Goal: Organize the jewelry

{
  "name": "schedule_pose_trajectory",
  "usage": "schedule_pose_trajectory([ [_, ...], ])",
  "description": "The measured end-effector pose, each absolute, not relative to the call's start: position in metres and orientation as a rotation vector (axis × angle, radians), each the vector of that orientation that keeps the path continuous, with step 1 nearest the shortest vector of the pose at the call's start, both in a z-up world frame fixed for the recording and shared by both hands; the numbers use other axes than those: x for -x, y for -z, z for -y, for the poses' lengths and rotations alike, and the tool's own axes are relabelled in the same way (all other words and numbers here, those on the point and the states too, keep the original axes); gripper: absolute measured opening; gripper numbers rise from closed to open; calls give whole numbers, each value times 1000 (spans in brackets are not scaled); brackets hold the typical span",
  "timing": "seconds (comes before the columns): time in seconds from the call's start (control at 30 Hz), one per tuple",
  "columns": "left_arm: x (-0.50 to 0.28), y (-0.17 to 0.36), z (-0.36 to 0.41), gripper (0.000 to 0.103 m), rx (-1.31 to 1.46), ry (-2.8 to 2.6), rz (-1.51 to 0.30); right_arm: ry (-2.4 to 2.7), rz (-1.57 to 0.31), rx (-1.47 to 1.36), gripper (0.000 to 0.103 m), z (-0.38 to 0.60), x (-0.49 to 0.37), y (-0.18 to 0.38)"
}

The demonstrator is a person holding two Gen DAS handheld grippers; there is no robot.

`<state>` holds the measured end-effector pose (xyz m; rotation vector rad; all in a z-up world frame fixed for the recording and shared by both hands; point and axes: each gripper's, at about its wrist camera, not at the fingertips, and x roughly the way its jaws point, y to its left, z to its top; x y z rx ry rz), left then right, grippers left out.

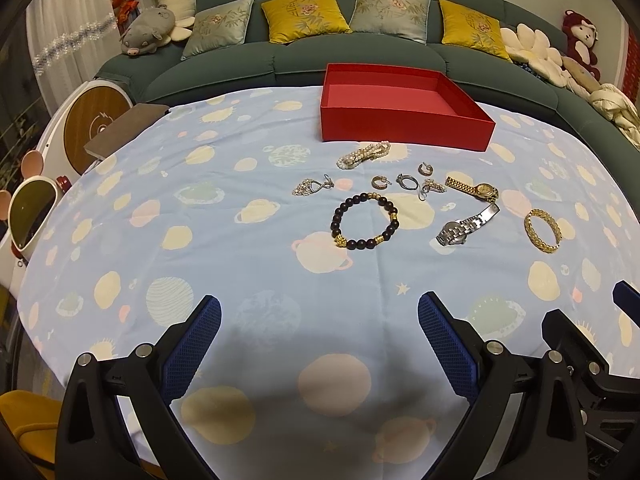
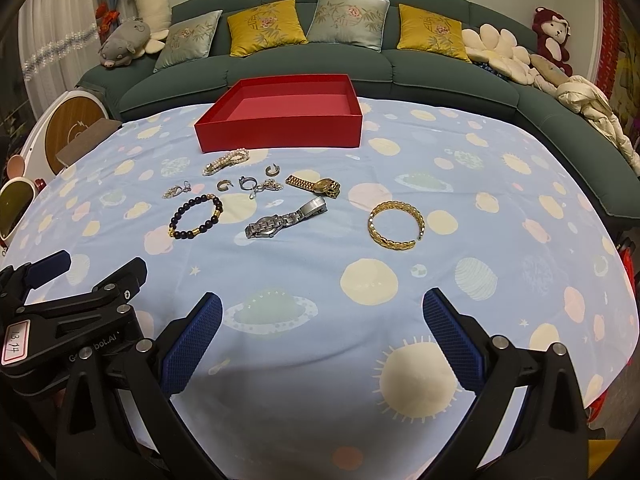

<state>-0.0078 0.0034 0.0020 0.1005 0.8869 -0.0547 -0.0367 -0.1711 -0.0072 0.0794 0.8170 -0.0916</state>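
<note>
An empty red box stands at the far side of the table. In front of it lie a pearl strand, several small earrings and rings, a dark beaded bracelet, a gold watch, a silver watch and a gold bangle. My left gripper is open near the front, nothing between its fingers. My right gripper is open beside it, also holding nothing.
A blue cloth with planet prints covers the table. A green sofa with cushions and plush toys runs behind. A brown board and a round white device sit at the left.
</note>
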Motion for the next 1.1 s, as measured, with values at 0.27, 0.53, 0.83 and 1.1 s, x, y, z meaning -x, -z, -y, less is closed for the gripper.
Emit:
schedule_pose_trajectory([
  [0.27, 8, -2, -4, 96, -99, 56, -888, 91, -817, -80, 98, 171, 37, 7],
  [0.53, 8, -2, -5, 96, -98, 54, -887, 92, -816, -80, 98, 171, 37, 7],
  [0.83, 8, -2, -7, 96, -94, 54, -889, 91, -816, -80, 98, 171, 37, 7],
  [1.1, 8, -2, -10, 96, -90, 53, -891, 91, -816, -80, 98, 171, 37, 7],
])
